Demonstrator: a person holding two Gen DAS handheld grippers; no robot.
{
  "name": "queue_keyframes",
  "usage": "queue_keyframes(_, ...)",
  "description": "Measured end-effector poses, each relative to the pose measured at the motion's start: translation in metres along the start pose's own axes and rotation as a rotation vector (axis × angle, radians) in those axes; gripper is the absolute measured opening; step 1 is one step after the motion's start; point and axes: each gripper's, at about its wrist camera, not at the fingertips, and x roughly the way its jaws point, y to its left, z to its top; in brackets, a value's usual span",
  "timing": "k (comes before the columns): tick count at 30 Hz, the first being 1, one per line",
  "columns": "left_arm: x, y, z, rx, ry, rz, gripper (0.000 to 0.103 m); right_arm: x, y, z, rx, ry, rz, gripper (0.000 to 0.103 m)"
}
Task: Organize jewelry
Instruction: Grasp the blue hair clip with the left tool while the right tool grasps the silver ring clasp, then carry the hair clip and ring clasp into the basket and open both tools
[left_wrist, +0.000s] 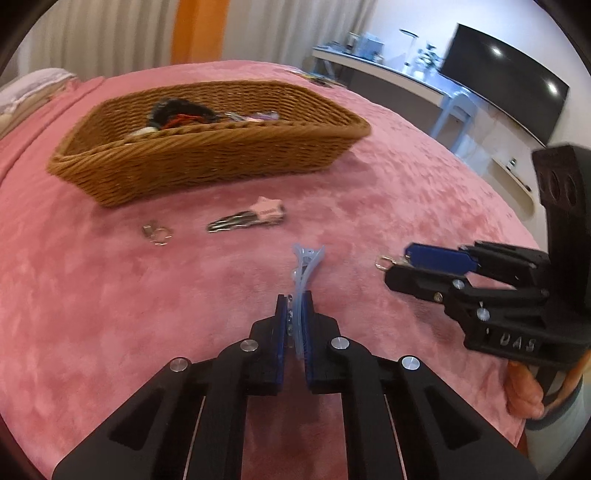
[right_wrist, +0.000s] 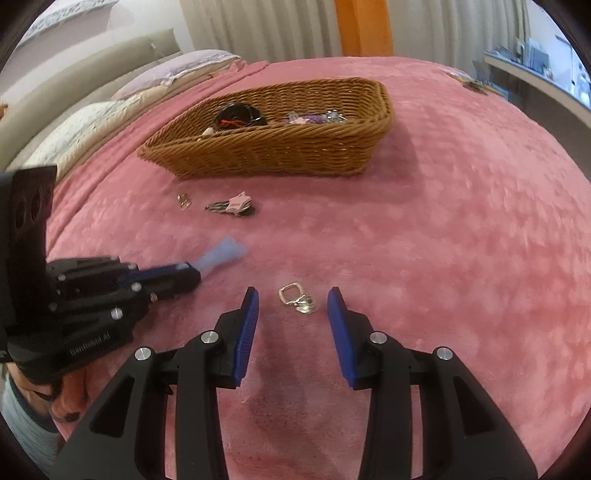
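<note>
Nearest of all, the left gripper (left_wrist: 294, 306) was squeezed tight on a pale blue hair clip (left_wrist: 304, 271). The clip was held up on its thin edge, and its far end poked out past the tips. It looked lifted a little off the pink blanket (left_wrist: 110, 295), though this could not be told for sure.

Just beside it, the right gripper (right_wrist: 291, 301) was spread wide with nothing held. A small silver clasp (right_wrist: 295, 299) lay on the blanket between its two blue pads (right_wrist: 245, 328), and neither pad was touching it.

A bit farther on, a pink star clip (left_wrist: 267, 212) and a little silver ring piece (left_wrist: 157, 232) were left lying near each other in the middle of the blanket.

Farthest back, toward the far edge of the blanket, the wicker basket (left_wrist: 207, 162) was seen, with a dark scrunchie and some other small things already inside.

The step in hand seemed to be picking things up. Next, the pads likely needed to be lowered and closed on the flat clasp, which could easily be pushed into the soft blanket. The blue clip then needed to be carried over the basket wall and let go.
</note>
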Motion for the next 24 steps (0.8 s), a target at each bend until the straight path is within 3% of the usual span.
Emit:
queue_keyframes(4, -0.013, 0.015, -0.007, -0.093, -0.003, 0.067, 0.006, 0.003, 0.015, -0.002, -0.067, 0.000, -0.049, 0.035)
queue_keyframes(7, -0.025, 0.023, -0.015, -0.132, -0.008, 0.098, 0.006, 0.003, 0.026, -0.004, -0.116, -0.004, -0.067, 0.017)
queue_keyframes(10, -0.035, 0.025, -0.022, -0.142, -0.019, 0.112, 0.006, 0.004, 0.033, -0.007, -0.149, 0.002, -0.084, 0.011)
queue_keyframes(18, -0.034, 0.024, -0.030, -0.117, -0.028, 0.110, 0.006, 0.008, 0.034, -0.007, -0.144, 0.010, -0.100, 0.011)
queue_keyframes(24, -0.043, 0.023, -0.032, -0.116, -0.086, 0.080, 0.006, -0.002, 0.036, -0.006, -0.153, -0.028, -0.111, 0.009)
